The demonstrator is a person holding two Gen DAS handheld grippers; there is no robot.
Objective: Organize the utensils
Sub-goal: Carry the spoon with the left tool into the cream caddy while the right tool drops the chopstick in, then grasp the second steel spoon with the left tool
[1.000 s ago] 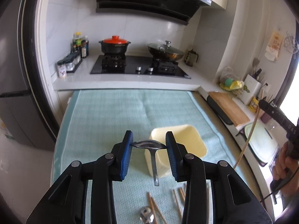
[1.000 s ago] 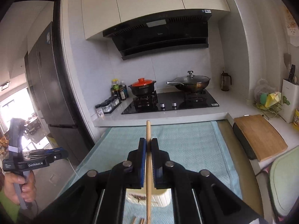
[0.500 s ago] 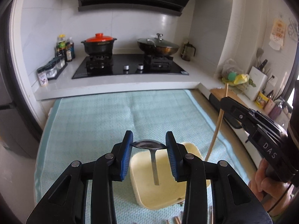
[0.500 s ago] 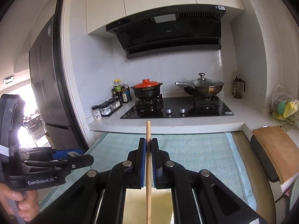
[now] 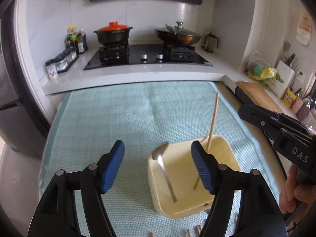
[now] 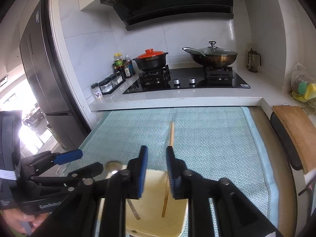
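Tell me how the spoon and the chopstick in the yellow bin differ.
The spoon is shiny metal with a rounded bowl; the chopstick is a plain, straight wooden stick. The spoon's bowl leans on the bin's left rim and reaches only just above it, while the chopstick stands steeper and pokes well above the far rim. Both have their lower ends down on the bin's floor, and neither is gripped.

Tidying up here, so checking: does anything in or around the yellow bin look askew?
The chopstick stands tilted in the yellow bin, poking well above its rim. The spoon leans against a wall. Loose chopsticks lie on the mat.
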